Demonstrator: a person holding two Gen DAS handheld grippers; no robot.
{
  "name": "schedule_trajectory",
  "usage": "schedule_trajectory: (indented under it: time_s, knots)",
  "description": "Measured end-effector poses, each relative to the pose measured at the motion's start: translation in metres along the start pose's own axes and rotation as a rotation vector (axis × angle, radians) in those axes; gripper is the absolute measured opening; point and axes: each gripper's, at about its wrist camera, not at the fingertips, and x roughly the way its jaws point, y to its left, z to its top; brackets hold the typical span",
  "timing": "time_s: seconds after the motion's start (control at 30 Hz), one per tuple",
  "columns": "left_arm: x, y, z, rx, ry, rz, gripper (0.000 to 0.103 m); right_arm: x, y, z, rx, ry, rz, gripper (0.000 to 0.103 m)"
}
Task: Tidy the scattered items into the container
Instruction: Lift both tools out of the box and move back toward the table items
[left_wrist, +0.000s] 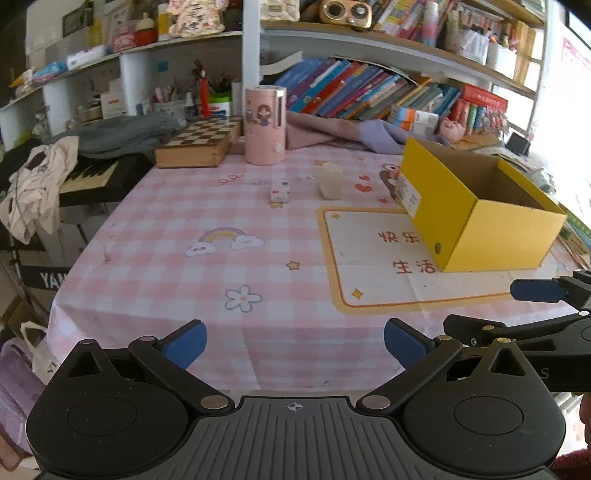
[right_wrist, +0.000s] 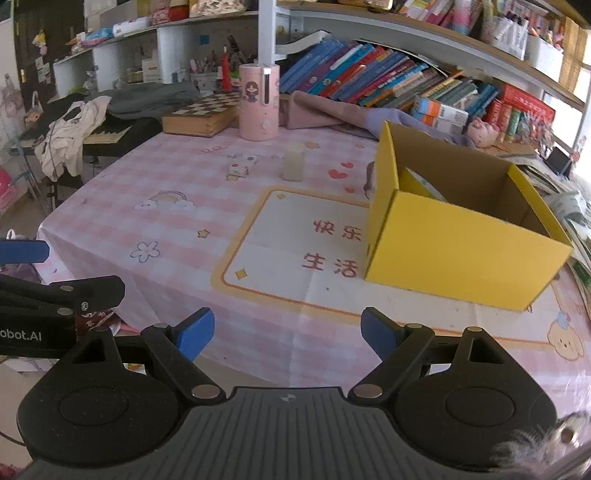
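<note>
Left tongs (left_wrist: 295, 347): blue pads are standing wide apart with nothing between them, hanging over the near table edge at the bottom of the left view.
Right tongs (right_wrist: 287, 334): pads are likewise standing apart and empty, low in the right view over the near edge of the pink checked tablecloth (right_wrist: 184, 236).
Only in right view: the inside of the yellow box (right_wrist: 461, 251) is showing, with a pale item (right_wrist: 424, 184) lying against its far left wall; what it is I cannot tell.
Only in left view: a printed label (left_wrist: 408, 195) is showing on the box's left end wall.
Each other: each pair is appearing at the side of the other's frame, right tongs at lower right, left tongs at lower left.
Open room: a broad bare stretch of cloth is lying between both tongs and the items.
Edges: the cloth is dropping off at frame left; a chessboard case (left_wrist: 197, 144) and pink canister (left_wrist: 265, 123) are bounding the far side.
Scattered items: a small patterned box (left_wrist: 280, 191) and a whitish translucent block (left_wrist: 331, 181) are sitting near each other at upper centre, well apart from both tongs, left of the yellow box.
</note>
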Motion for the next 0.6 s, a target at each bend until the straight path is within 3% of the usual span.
schedule_trajectory:
  time_s: [0.27,0.6]
  knots:
    - [0.009,0.011,0.010,-0.034,-0.024,0.043,0.103,0.015,0.010,0.019,-0.065,-0.052,0.043,0.083]
    - [0.040,0.016,0.047,-0.031,-0.073,0.066,0.103,0.053,0.001,0.070,-0.094,-0.120,0.046,0.076]
